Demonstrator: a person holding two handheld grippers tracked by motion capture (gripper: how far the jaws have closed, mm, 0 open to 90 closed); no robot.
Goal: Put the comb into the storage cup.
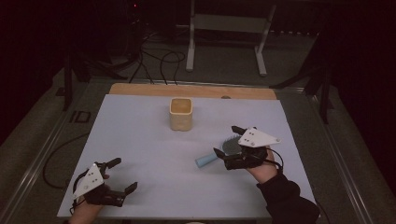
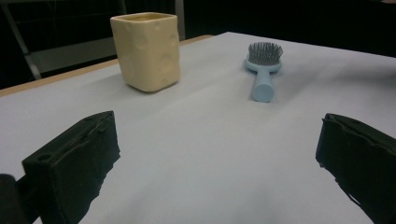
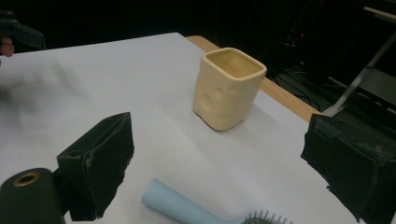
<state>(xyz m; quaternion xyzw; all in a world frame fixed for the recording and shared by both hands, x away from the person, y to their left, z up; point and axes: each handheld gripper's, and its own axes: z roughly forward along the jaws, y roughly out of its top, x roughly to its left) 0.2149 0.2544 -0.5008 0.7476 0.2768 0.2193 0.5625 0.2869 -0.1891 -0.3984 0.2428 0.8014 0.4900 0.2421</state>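
The right gripper (image 1: 227,140) hovered with jaws apart over the blue hairbrush (image 1: 219,153) lying on the table (image 1: 140,140) near the cream cup (image 1: 181,113), while the left gripper (image 1: 122,175) waited open.

Dim throughout: the pale table sheet (image 1: 154,154) catches the light while the surroundings fall black. Soft shadows, slightly grainy; the near jaws look perhaps blurred.
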